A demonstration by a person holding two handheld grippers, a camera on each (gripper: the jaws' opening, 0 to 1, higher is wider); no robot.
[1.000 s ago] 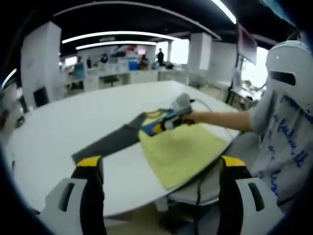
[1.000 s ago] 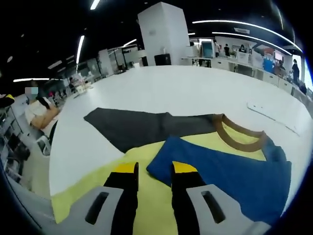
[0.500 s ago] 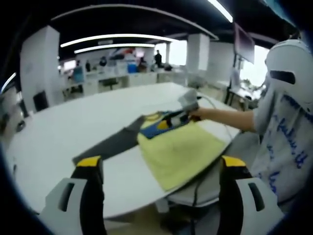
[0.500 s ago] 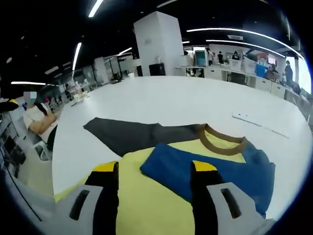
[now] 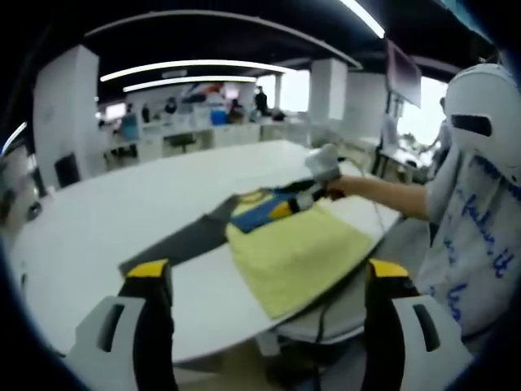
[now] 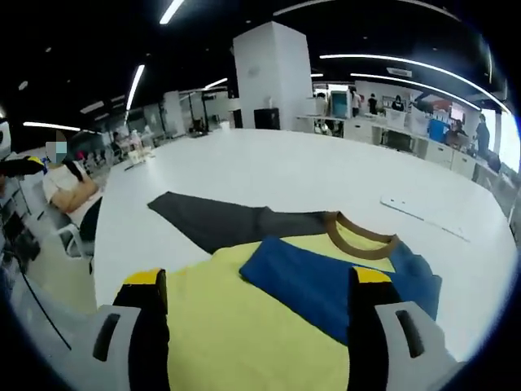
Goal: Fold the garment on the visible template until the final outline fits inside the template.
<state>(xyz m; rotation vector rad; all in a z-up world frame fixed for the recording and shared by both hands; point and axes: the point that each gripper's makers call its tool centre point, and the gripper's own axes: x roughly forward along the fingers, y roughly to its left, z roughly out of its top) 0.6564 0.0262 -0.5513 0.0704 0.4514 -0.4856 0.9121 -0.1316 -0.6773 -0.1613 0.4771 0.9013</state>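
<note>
I'm holding my left gripper (image 5: pixel 259 281) out over the near edge of the white table (image 5: pixel 122 212), jaws spread wide with nothing between them, and I'm looking across at the yellow shirt (image 5: pixel 289 252) lying on the dark template (image 5: pixel 183 239), with one end of that template sticking out bare beside the shirt. My right gripper (image 6: pixel 259 289) is hovering just above the shirt (image 6: pixel 244 334), its jaws standing wide apart and holding nothing, with the blue sleeve (image 6: pixel 326 281) lying folded across the yellow body and the brown collar (image 6: pixel 358 240) beyond it, next to the template (image 6: pixel 220 224).
</note>
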